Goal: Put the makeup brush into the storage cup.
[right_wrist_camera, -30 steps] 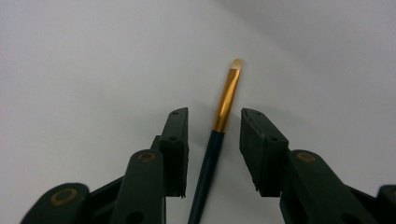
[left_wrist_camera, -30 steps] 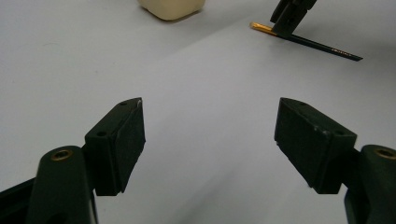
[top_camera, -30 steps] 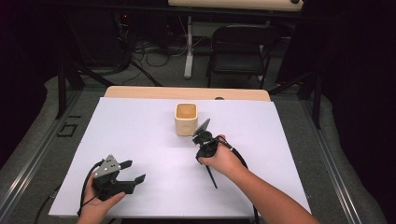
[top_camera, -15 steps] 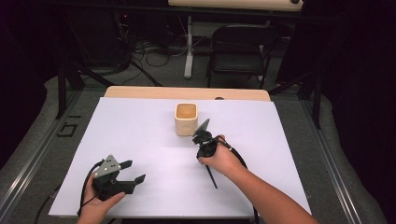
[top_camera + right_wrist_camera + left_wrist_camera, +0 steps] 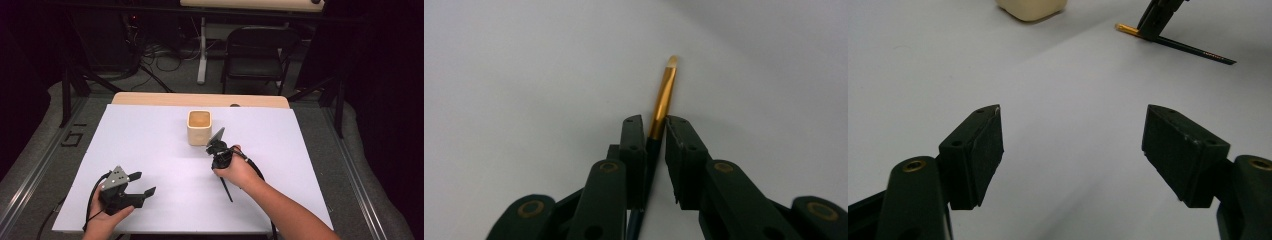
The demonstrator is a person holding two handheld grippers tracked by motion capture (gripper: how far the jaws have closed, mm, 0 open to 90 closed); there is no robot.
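Observation:
A thin paintbrush with a gold ferrule and a dark handle lies on the white table top. My right gripper points down at it, and its jaws have just been closing with the brush between them; the pads now pinch the brush where ferrule meets handle. From above, the right gripper stands just right of a cream square cup, and the brush handle trails toward the person. My left gripper rests at the near left, open and holding nothing. Its own view looks across at the brush and the cup.
A wooden strip borders the table's far edge. Behind it stand a black folding chair and cables on the floor. A black cable runs along the right forearm.

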